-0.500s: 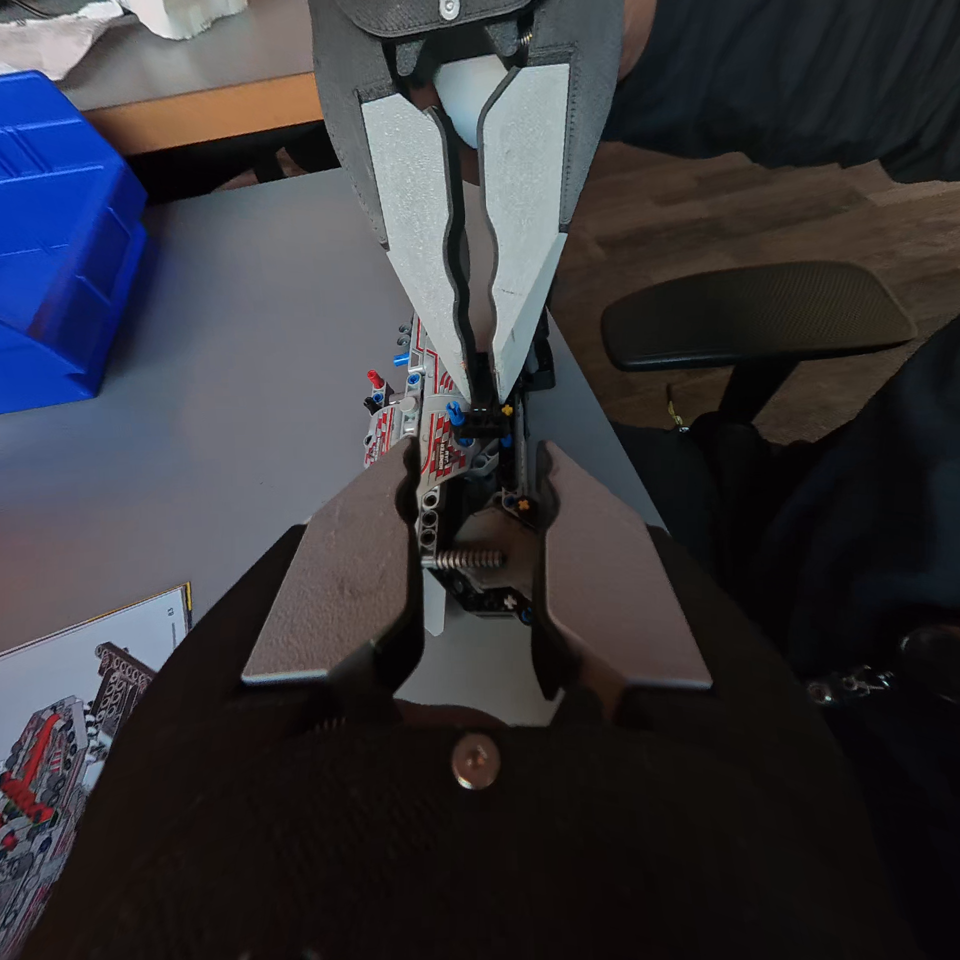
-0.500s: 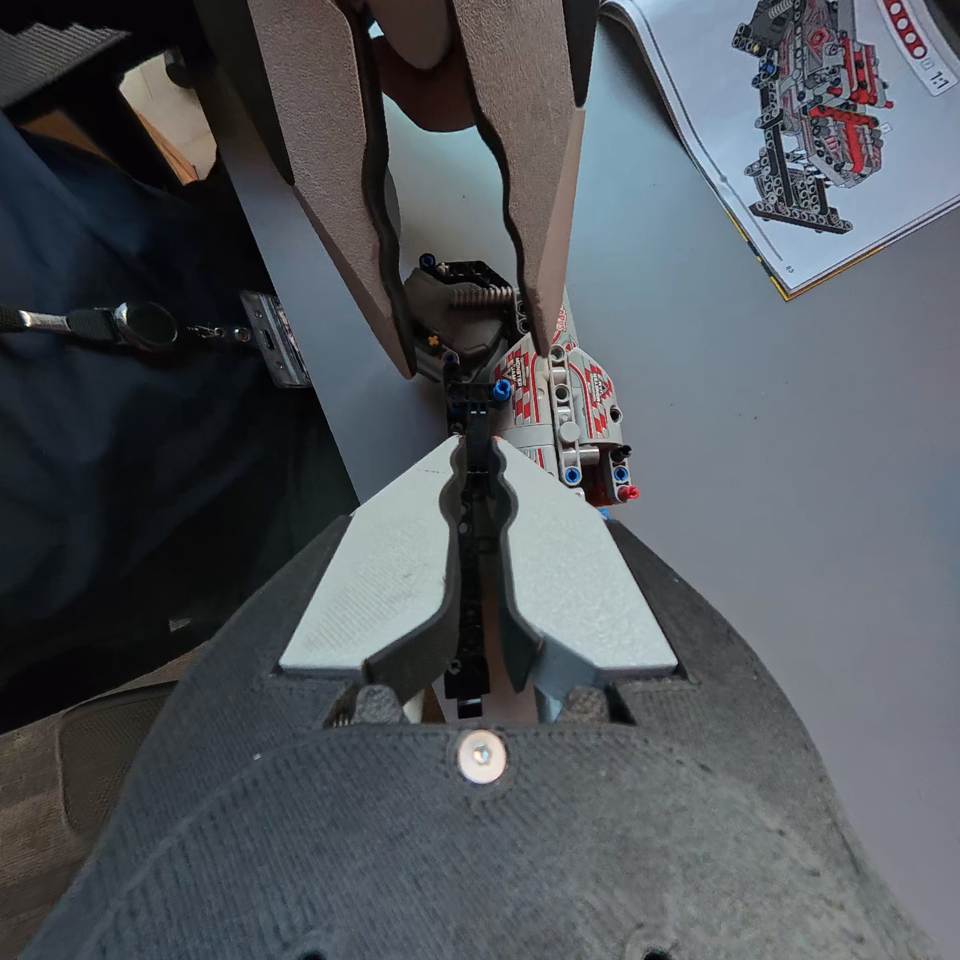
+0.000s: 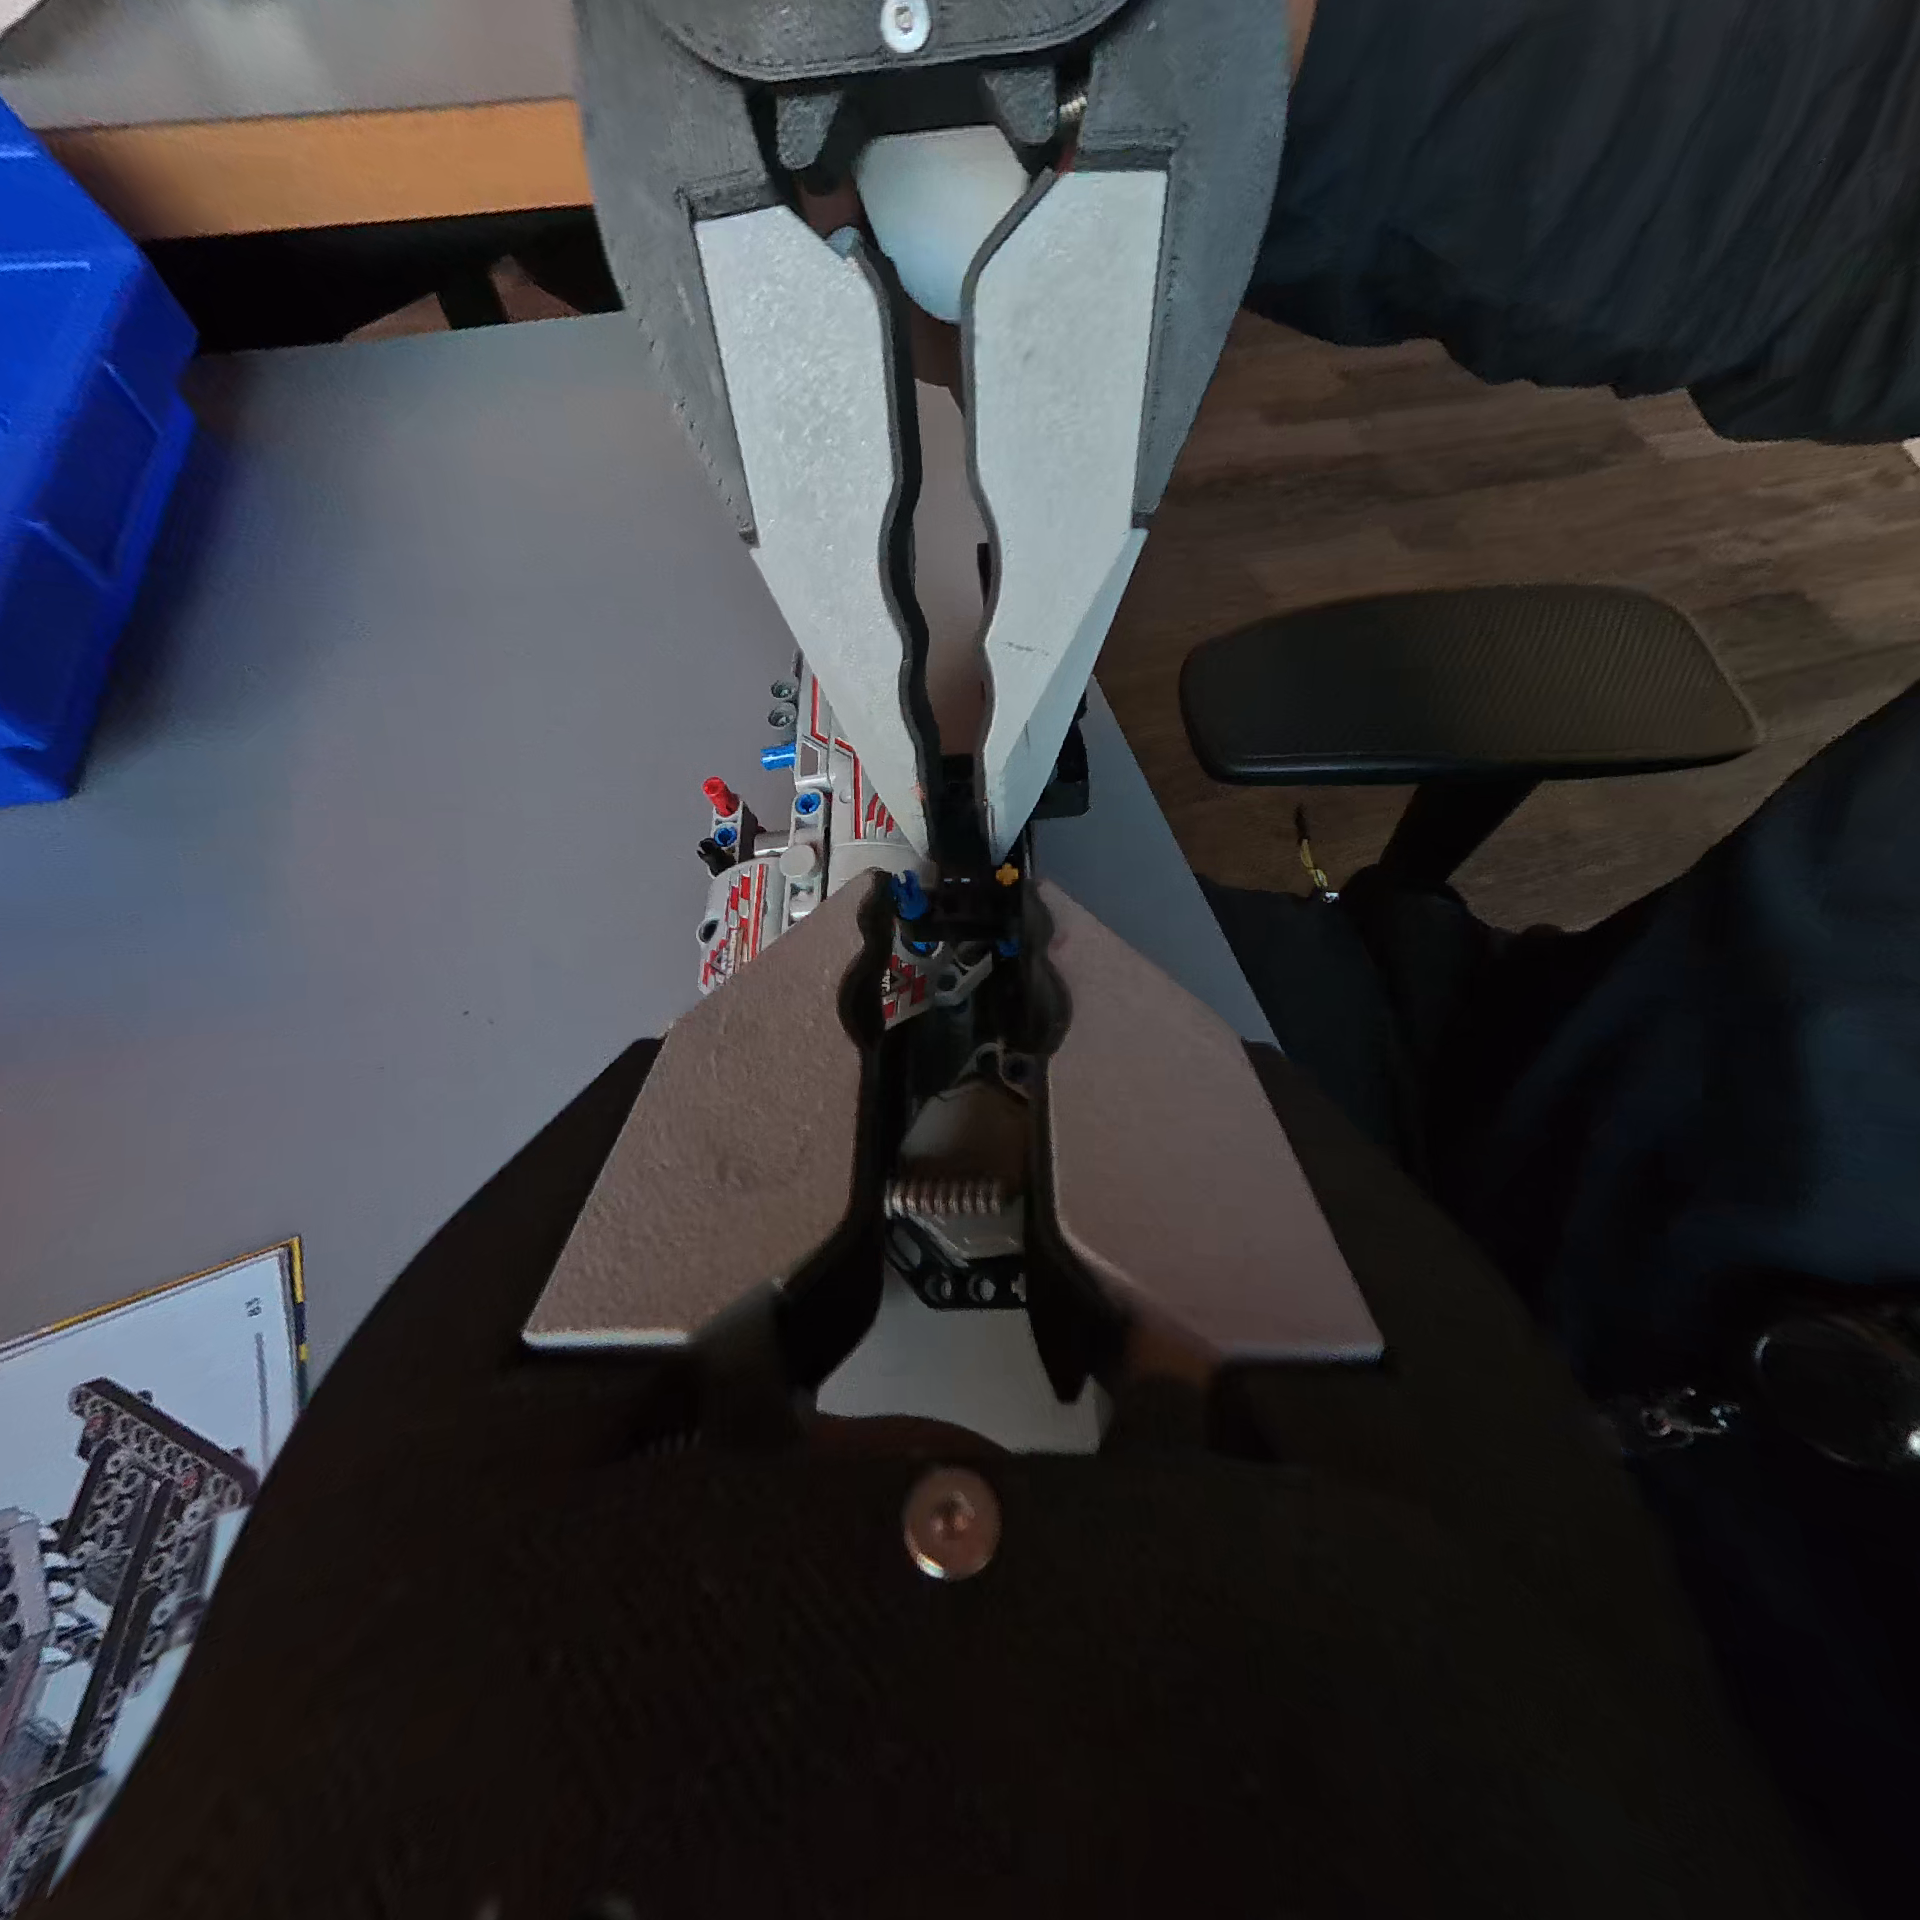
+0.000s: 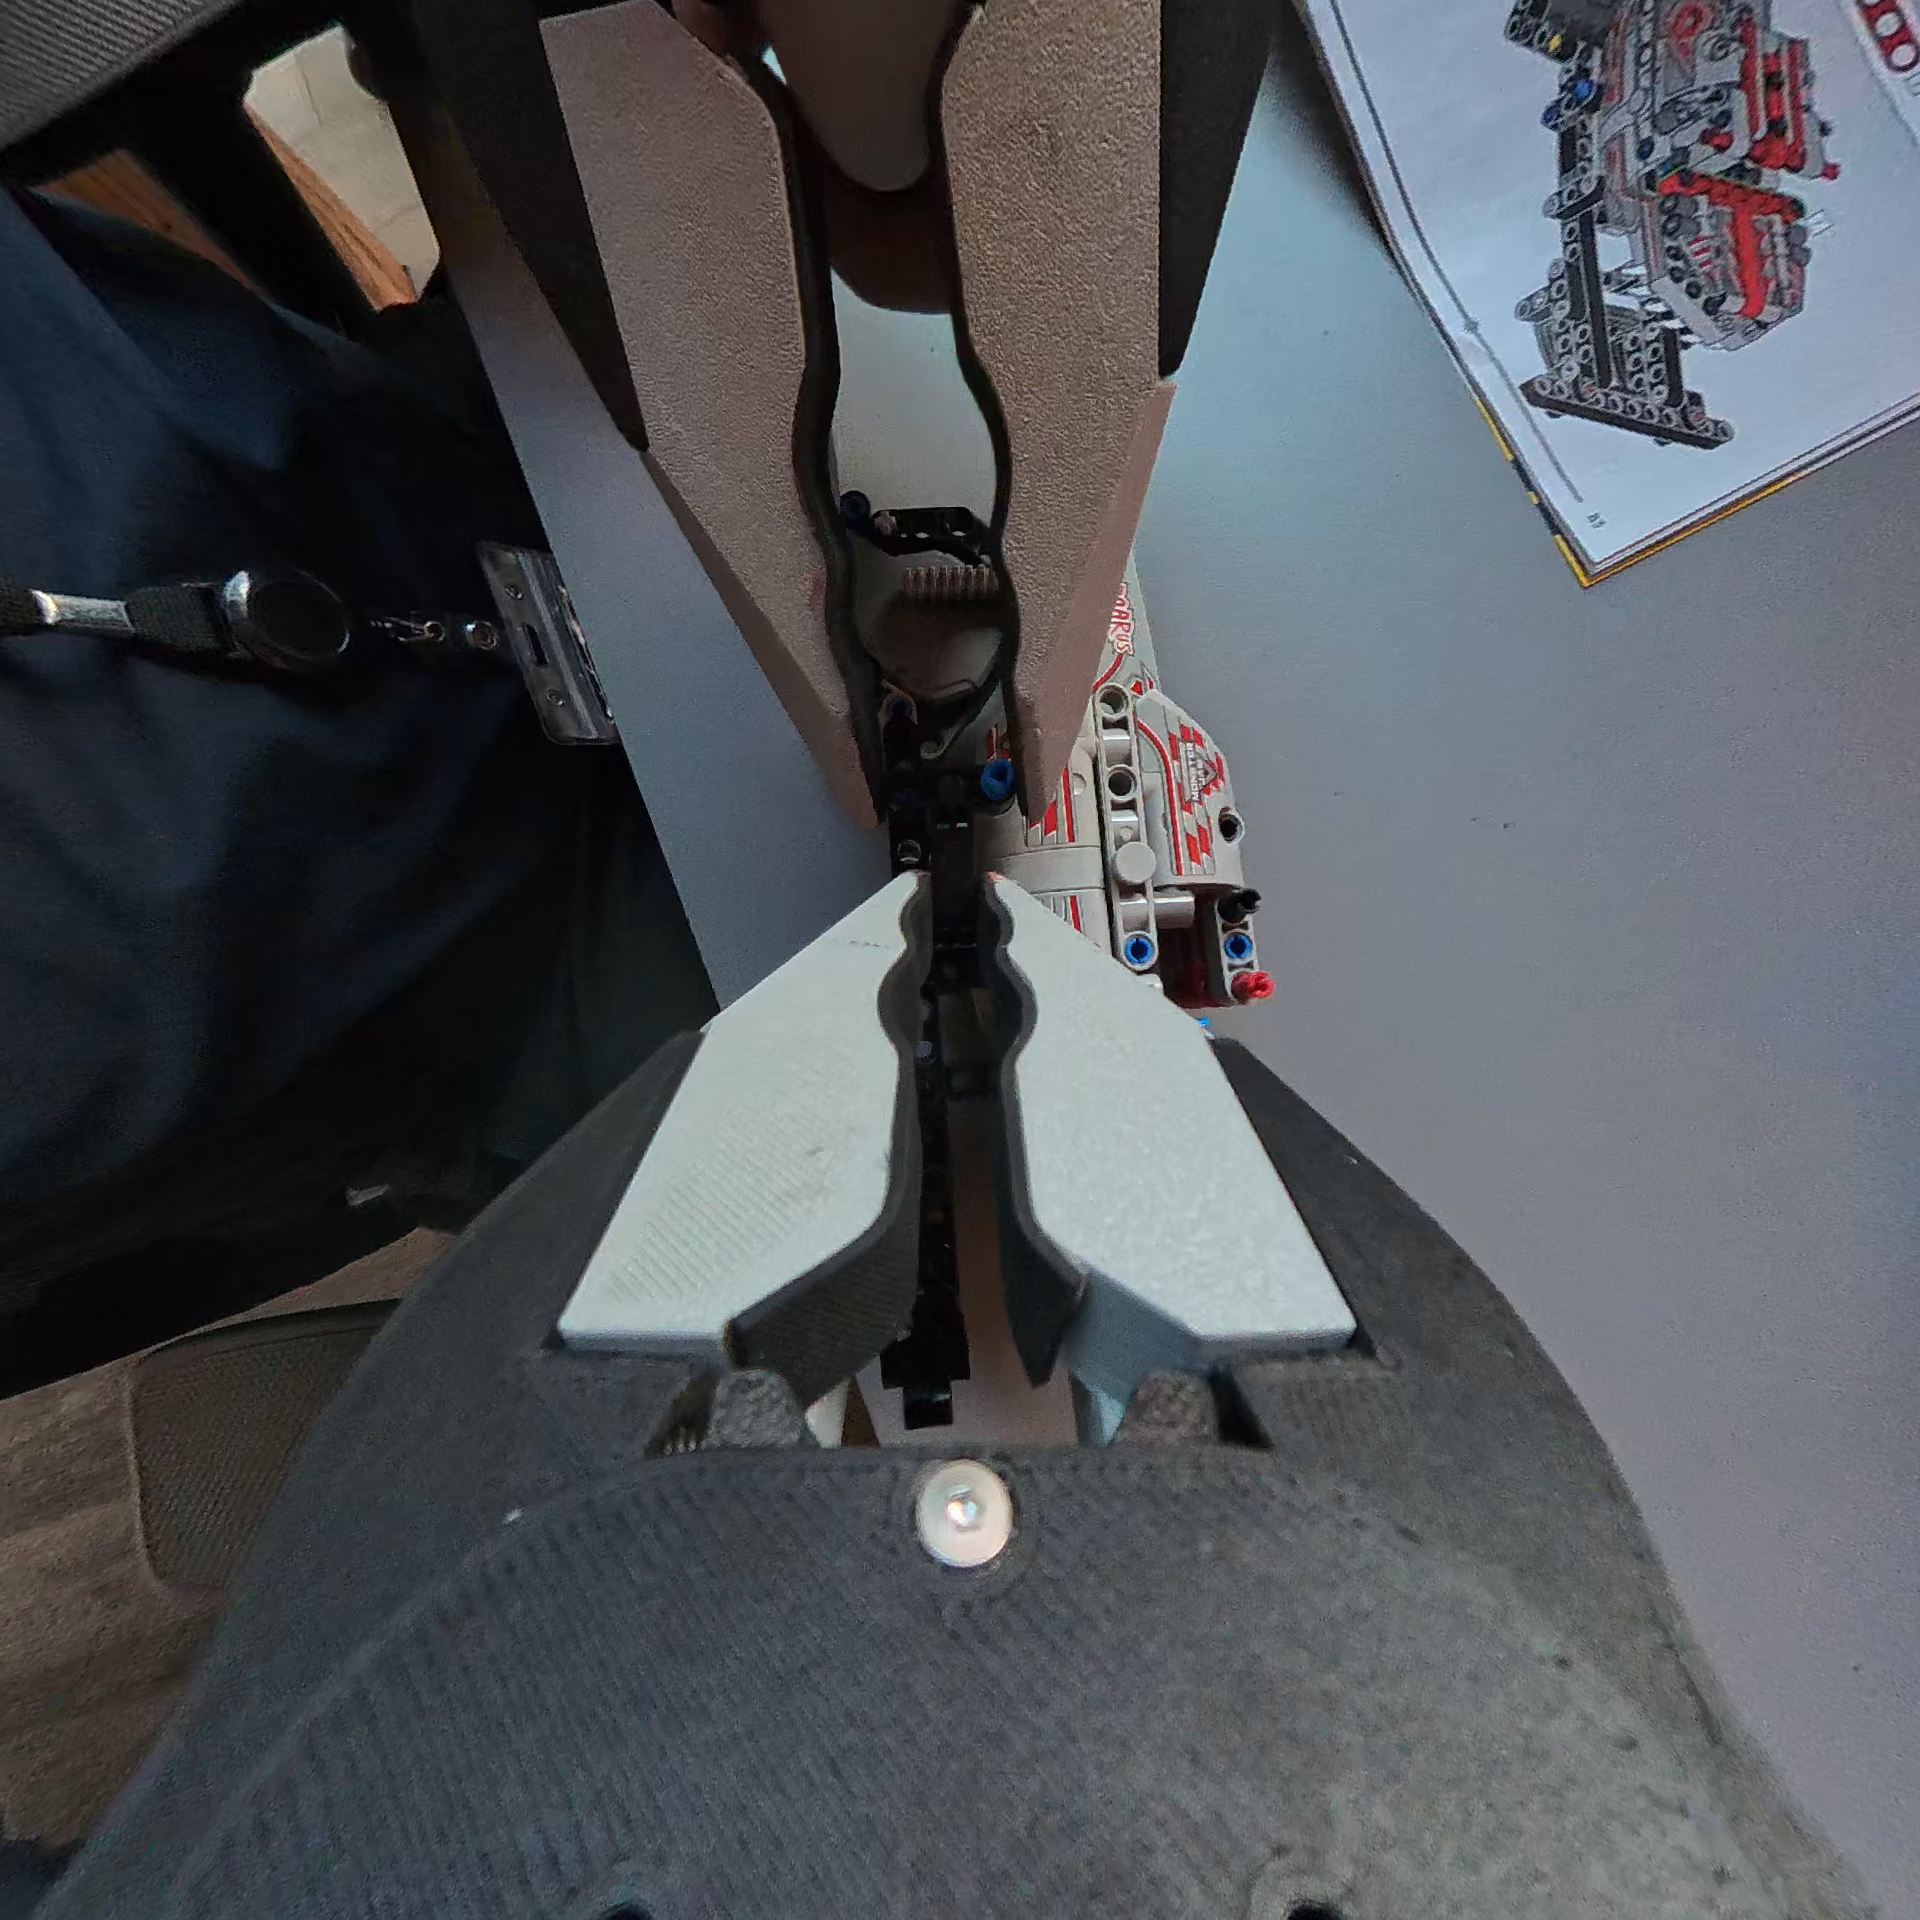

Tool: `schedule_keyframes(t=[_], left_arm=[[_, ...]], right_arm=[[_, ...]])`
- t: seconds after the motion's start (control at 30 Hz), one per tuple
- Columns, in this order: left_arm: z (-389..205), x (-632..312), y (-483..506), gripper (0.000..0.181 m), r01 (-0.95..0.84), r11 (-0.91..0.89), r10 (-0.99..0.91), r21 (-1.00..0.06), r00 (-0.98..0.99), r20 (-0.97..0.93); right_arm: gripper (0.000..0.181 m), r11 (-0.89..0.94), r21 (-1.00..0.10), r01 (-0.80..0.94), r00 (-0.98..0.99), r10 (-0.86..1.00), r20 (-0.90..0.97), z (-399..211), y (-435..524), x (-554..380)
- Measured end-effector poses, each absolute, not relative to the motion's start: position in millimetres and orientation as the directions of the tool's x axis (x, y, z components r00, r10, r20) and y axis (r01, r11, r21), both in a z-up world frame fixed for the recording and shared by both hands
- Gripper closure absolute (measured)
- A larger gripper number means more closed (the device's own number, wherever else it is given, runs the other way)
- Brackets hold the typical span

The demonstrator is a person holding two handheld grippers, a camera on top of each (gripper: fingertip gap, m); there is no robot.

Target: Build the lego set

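Jaws of left gripper (image 3: pixel 951 914) clamping lego model (image 3: pixel 790 894), right gripper (image 4: pixel 951 894) pinching black beam (image 4: pixel 940 1195)

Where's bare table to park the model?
Free: grey table between blue bin, booklet and model. Crowded: table edge, where left gripper and right gripper meet on the model.

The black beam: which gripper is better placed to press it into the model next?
Probably the right gripper: it is shut on the black beam, whose far end is at the lego model. The left gripper clamps the model's body, so it should only steady it.
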State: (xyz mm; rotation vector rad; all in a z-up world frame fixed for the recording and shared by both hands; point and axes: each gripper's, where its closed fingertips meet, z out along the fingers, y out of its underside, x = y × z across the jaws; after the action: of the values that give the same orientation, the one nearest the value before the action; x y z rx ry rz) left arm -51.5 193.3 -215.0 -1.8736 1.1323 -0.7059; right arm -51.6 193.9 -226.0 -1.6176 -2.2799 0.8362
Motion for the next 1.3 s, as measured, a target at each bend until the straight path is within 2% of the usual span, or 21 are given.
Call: schedule_keyframes(t=[0.03,0.23,0.5,0.6,0.67,0.87,1.1,1.27,1.3], left_arm=[[-215,-52,193,0.16,-0.427,-0.273,-0.894,-0.862,0.444,0.063],[-214,-51,195,0.16,-0.385,-0.35,-0.875,-0.854,0.46,0.152],[-215,-51,195,0.16,-0.424,-0.361,-0.855,-0.83,0.505,0.114],[-215,-51,195,0.16,-0.427,-0.362,-0.851,-0.829,0.514,0.108],[-216,-51,195,0.16,-0.421,-0.364,-0.842,-0.831,0.53,0.1],[-217,-50,194,0.16,-0.428,-0.33,-0.822,-0.842,0.569,0.033],[-217,-52,195,0.16,-0.422,-0.405,-0.814,-0.811,0.571,0.109],[-217,-51,195,0.16,-0.43,-0.426,-0.803,-0.796,0.585,0.114],[-217,-50,194,0.16,-0.428,-0.422,-0.806,-0.799,0.581,0.114]], right_arm=[[0.175,0.235,-0.575,0.784,-0.369,0.921,-0.125,-226,194,-52],[0.166,0.26,-0.634,0.728,-0.348,0.937,-0.014,-213,205,-45],[0.165,0.277,-0.643,0.714,-0.359,0.933,0.004,-214,209,-34],[0.17,0.286,-0.647,0.707,-0.366,0.931,0.011,-215,209,-36],[0.181,0.299,-0.633,0.714,-0.375,0.927,0.015,-219,210,-35],[0.181,0.365,-0.555,0.747,-0.414,0.91,0.04,-229,211,-31],[0.181,0.31,-0.668,0.676,-0.407,0.913,0.012,-190,207,-43],[0.181,0.331,-0.581,0.744,-0.424,0.905,-0.027,-216,203,-39],[0.181,0.32,-0.593,0.739,-0.411,0.912,-0.019,-216,204,-42]])
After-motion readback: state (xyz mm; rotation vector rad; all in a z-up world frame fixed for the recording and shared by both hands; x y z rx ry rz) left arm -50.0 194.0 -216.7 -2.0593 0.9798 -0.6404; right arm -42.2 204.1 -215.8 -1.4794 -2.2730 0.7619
